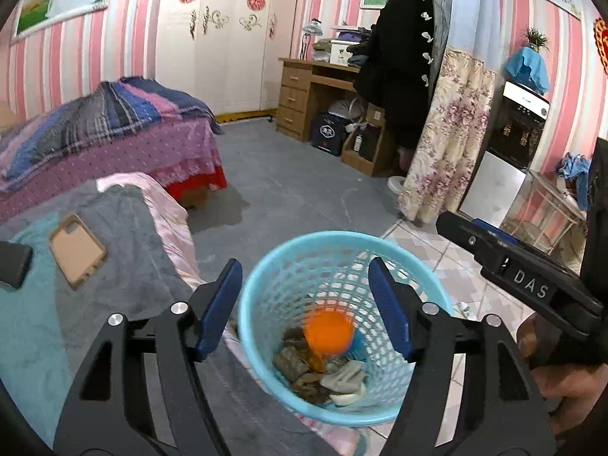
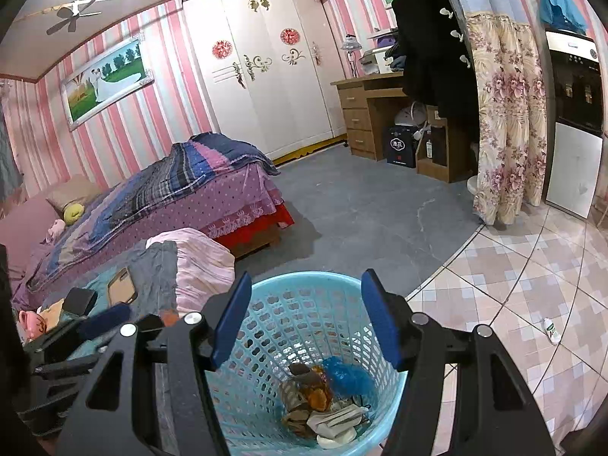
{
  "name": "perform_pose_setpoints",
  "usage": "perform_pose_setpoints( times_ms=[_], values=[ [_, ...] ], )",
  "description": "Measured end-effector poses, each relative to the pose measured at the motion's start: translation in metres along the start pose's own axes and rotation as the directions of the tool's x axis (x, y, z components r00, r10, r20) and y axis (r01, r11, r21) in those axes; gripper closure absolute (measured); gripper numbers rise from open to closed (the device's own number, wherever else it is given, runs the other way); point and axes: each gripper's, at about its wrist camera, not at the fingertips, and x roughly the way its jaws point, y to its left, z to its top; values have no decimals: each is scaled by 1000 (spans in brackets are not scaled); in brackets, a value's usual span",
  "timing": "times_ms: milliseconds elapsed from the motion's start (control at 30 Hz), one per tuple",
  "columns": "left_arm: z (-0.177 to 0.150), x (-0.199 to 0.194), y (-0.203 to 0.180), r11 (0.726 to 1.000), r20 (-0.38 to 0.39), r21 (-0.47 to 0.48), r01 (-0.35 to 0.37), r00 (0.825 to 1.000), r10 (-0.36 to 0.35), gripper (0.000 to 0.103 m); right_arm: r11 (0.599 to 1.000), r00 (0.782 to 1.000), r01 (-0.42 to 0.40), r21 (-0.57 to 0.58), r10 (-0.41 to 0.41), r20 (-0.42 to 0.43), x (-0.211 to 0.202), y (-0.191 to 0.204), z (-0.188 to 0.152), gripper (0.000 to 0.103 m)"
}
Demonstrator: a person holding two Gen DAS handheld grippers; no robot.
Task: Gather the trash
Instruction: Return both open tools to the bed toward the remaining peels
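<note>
A light blue lattice trash basket (image 1: 266,266) stands on the floor beside a low bed and also shows in the right wrist view (image 2: 326,285). It holds crumpled paper, brown scraps and a blue wrapper (image 2: 347,376). A blurred orange object (image 1: 328,332) is in mid-air inside the basket, between and below my left gripper's fingers. My left gripper (image 1: 306,304) is open and empty above the basket. My right gripper (image 2: 306,315) is open and empty above the basket; its body shows in the left wrist view (image 1: 532,285).
A low bed with a grey and teal blanket (image 1: 114,250) lies left of the basket, with a phone case (image 1: 76,250) on it. A small white bottle (image 2: 551,330) lies on the tiled floor at the right. A larger bed, desk and curtain stand farther back.
</note>
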Motion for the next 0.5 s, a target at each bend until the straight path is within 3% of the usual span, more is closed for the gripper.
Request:
perform_pose_setpoints(
  times_ms=[300,500],
  values=[
    [-1,-44,77,990,8,-57,-126,992,127,36,999,999,-35,-39,35,-17,2,25,-2,43],
    [-17,-94,155,954,32,-141,-265,962,272,36,986,992,-123,-116,119,-40,3,78,-11,43]
  ],
)
